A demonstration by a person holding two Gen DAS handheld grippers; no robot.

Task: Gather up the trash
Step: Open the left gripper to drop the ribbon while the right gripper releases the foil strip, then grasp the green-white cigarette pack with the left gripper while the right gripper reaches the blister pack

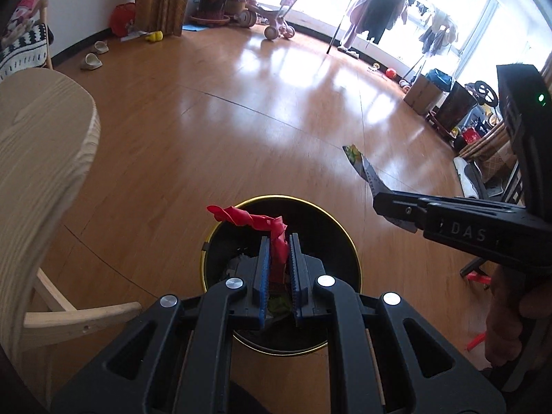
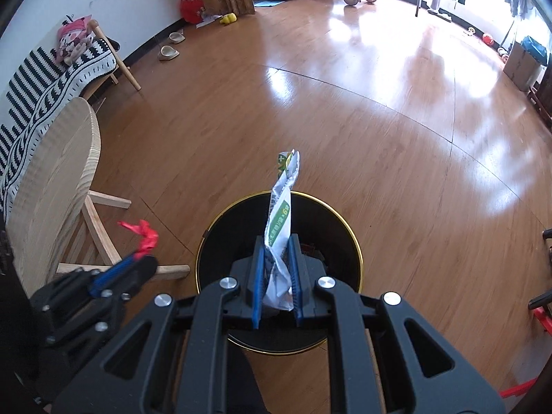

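Note:
A round black trash bin with a gold rim (image 1: 355, 258) (image 2: 355, 241) stands on the wooden floor under both grippers. My left gripper (image 1: 278, 241) is shut on a twisted red wrapper (image 1: 265, 224), held over the bin's mouth. The same gripper (image 2: 138, 258) and red wrapper (image 2: 146, 236) show at the lower left of the right wrist view. My right gripper (image 2: 277, 245) is shut on a crumpled white and green wrapper (image 2: 281, 220) above the bin. In the left wrist view that gripper (image 1: 383, 200) comes in from the right with the wrapper (image 1: 362, 164) sticking out.
A pale wooden chair (image 1: 41, 179) (image 2: 55, 179) stands just left of the bin. A striped blanket and a pink toy (image 2: 74, 38) lie on a bench by the wall. Slippers (image 1: 91, 60), a tricycle (image 1: 276, 24), a clothes rack (image 1: 379, 10) and boxes (image 1: 422, 95) line the far side.

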